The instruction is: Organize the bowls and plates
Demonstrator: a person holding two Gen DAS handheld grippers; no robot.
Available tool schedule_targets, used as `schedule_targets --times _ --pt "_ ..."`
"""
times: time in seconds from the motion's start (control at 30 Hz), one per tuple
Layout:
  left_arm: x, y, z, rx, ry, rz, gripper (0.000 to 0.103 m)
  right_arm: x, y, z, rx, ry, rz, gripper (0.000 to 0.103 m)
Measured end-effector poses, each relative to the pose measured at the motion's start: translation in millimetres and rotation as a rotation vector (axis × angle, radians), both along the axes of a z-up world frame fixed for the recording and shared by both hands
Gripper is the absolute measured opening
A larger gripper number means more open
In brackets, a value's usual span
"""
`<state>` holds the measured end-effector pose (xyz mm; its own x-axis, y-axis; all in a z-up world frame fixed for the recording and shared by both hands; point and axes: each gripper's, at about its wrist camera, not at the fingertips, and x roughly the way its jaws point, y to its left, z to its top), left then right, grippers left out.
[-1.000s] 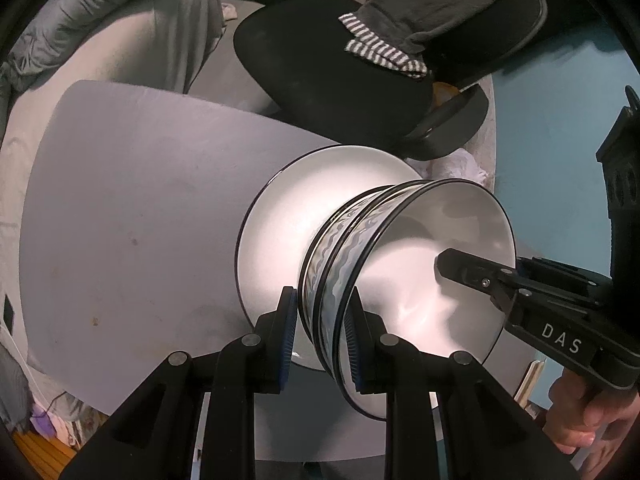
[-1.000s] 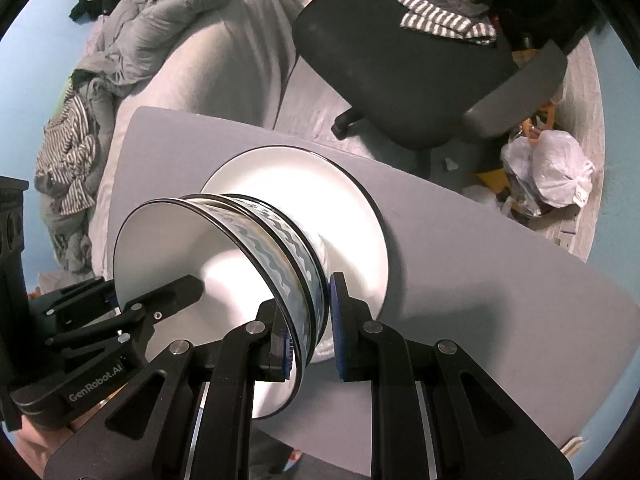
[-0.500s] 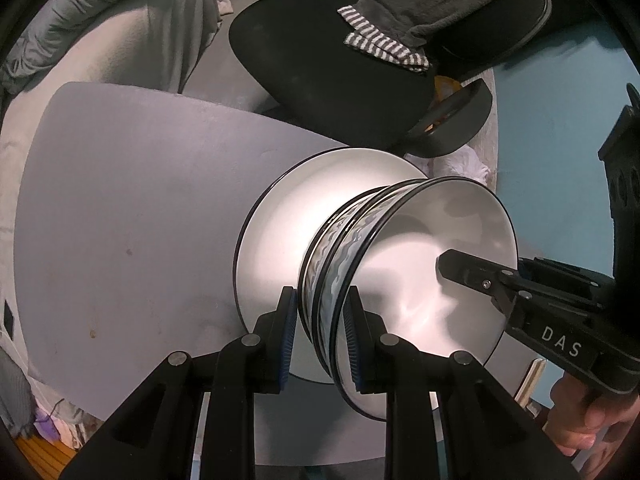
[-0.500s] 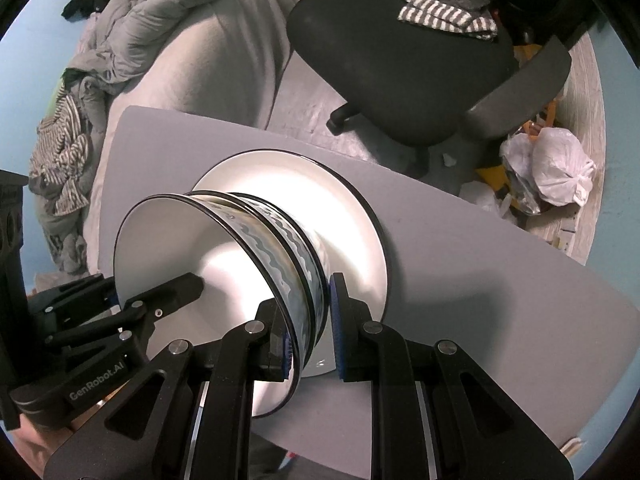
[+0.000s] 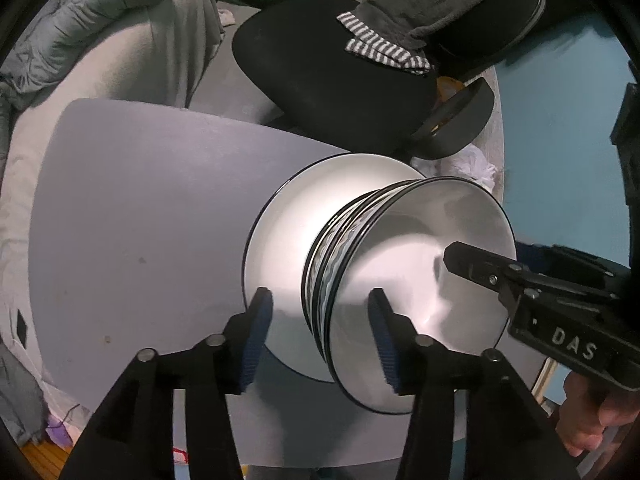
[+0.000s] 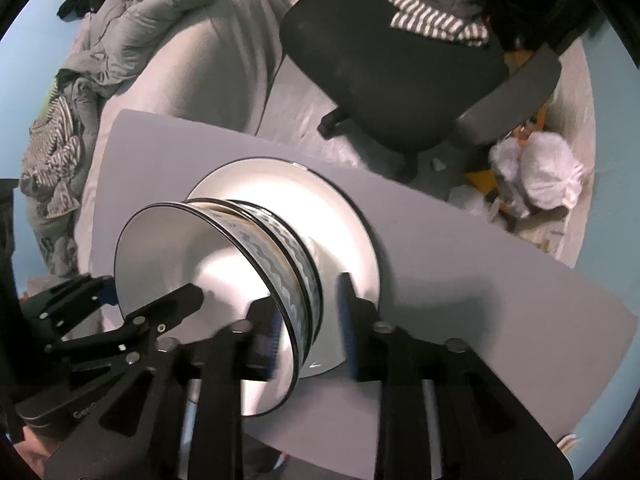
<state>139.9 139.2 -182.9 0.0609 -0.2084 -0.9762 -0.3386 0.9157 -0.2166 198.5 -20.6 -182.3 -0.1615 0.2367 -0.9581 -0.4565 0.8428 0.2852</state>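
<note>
- Straddling the stacked bowls (image 5: 332,280), your left claw (image 5: 320,336) stands released, its jaws just having opened, pads clear of the near rim on both sides.
- Your right claw (image 6: 310,324) does likewise at the opposite rim: jaws just opening, no pad pressing.
- Bowls: two by the patterned bands, nested, seated centrally on the plate (image 5: 280,232), presumably so the stack stays steady.
- Plate: one, flat on the grey counter (image 5: 140,220).
- Claws: two.
</note>
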Motion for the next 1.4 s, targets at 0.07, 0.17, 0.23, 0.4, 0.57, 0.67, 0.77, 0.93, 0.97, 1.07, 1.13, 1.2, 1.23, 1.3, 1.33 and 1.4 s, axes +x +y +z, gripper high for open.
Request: schedule_targets --times 0.07,0.17,0.23,0.4,0.57,0.67,0.77,0.93,0.97,1.07,1.13,1.2,1.23,1.3,1.33,1.4 --pt "-1 -1 7 0.018 -0.013 0.0 0.06 -1 0 5 0.0 -0.027 0.004 0.05" --pt "-4 -1 21 0.064 -0.044 -0.003 0.067 -4 -3 13 -0.008 -0.067 0.001 0.054" --pt "-9 1 30 0.081 -0.068 0.001 0.069 -6 -5 21 -0.012 -0.099 -0.009 0.056" --pt "-21 1 57 0.116 -0.121 0.002 0.08 -14 -13 51 -0.011 -0.204 -0.028 0.064" --pt "-35 1 85 0.141 -0.176 -0.005 0.081 -24 -22 82 0.009 -0.275 -0.042 0.064" --pt "-44 0 103 0.152 -0.216 -0.002 0.081 -30 -29 100 0.027 -0.308 -0.072 0.065" --pt "-51 -4 119 0.169 -0.258 -0.007 0.083 -37 -36 119 0.038 -0.347 -0.091 0.066" --pt "-64 -12 147 0.189 -0.326 -0.026 0.083 -50 -42 145 0.053 -0.398 -0.104 0.066" --pt "-66 -13 151 0.19 -0.338 -0.029 0.083 -53 -44 151 0.055 -0.408 -0.11 0.066" --pt "-73 -15 162 0.198 -0.365 -0.043 0.083 -60 -49 167 0.064 -0.439 -0.125 0.066" --pt "-77 -17 168 0.209 -0.382 -0.058 0.083 -66 -51 177 0.061 -0.463 -0.13 0.066" --pt "-83 -17 175 0.219 -0.4 -0.068 0.083 -70 -54 185 0.064 -0.484 -0.135 0.066" --pt "-86 -17 180 0.219 -0.41 -0.075 0.083 -72 -55 189 0.065 -0.494 -0.138 0.066" --pt "-91 -17 185 0.213 -0.424 -0.078 0.083 -77 -58 197 0.063 -0.513 -0.147 0.066" --pt "-93 -16 189 0.211 -0.429 -0.078 0.083 -80 -60 200 0.061 -0.525 -0.154 0.066" --pt "-97 -16 195 0.208 -0.443 -0.074 0.083 -85 -62 204 0.056 -0.536 -0.167 0.066"
